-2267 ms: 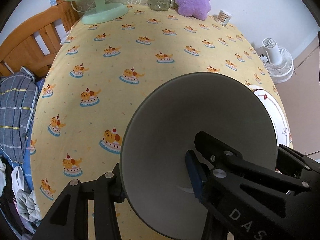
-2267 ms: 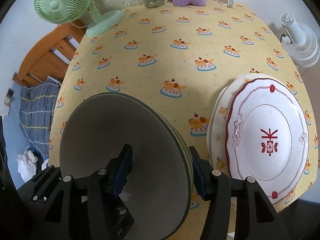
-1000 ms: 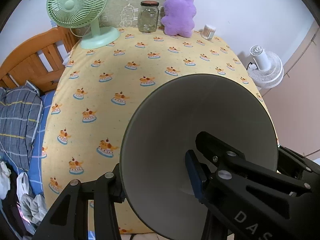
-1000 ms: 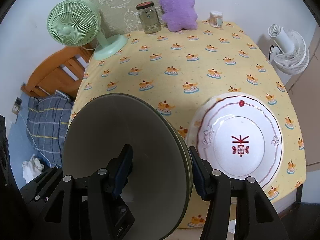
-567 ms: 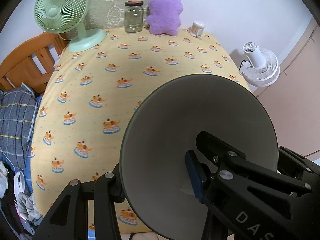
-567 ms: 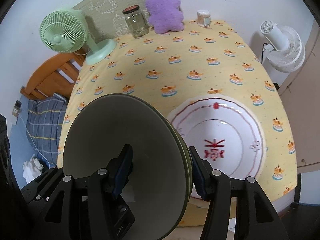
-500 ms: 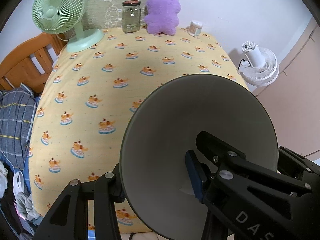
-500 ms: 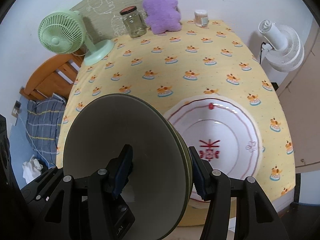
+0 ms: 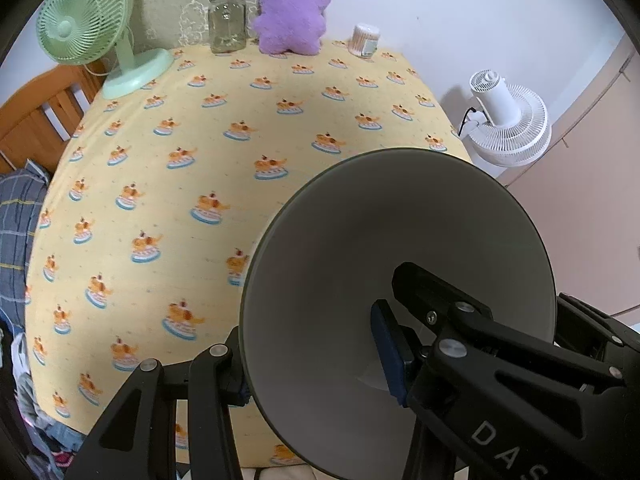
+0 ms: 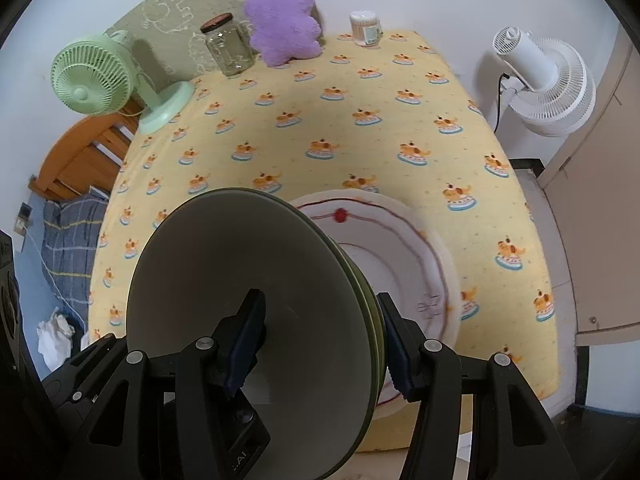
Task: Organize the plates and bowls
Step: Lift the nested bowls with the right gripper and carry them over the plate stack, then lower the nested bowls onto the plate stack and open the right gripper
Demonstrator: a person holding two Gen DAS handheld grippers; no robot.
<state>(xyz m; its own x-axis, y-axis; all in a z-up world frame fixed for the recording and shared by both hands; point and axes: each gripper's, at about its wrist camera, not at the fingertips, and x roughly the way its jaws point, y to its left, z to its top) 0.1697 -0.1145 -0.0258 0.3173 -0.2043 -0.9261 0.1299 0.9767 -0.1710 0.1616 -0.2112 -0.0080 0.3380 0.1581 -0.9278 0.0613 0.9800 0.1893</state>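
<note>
My left gripper (image 9: 316, 364) is shut on the rim of a grey-green bowl (image 9: 360, 264), held tilted above the table's near right part. My right gripper (image 10: 320, 336) is shut on the rim of a stack of grey-green bowls (image 10: 248, 280), held above the near edge of the table. Just behind that stack, a white plate with a red rim line (image 10: 404, 268) lies on another plate on the yellow tablecloth (image 10: 360, 152). The stack hides the plate's left part.
At the table's far edge stand a green fan (image 10: 92, 76), a glass jar (image 10: 228, 48), a purple plush toy (image 10: 284, 20) and a cotton-swab tub (image 10: 366, 28). A white floor fan (image 10: 548, 80) stands right of the table. A wooden bed frame (image 9: 36, 116) is at the left.
Both grippers have risen and drawn back from the table with their bowls still held. In the right wrist view the plates have slid from the right to behind the stack.
</note>
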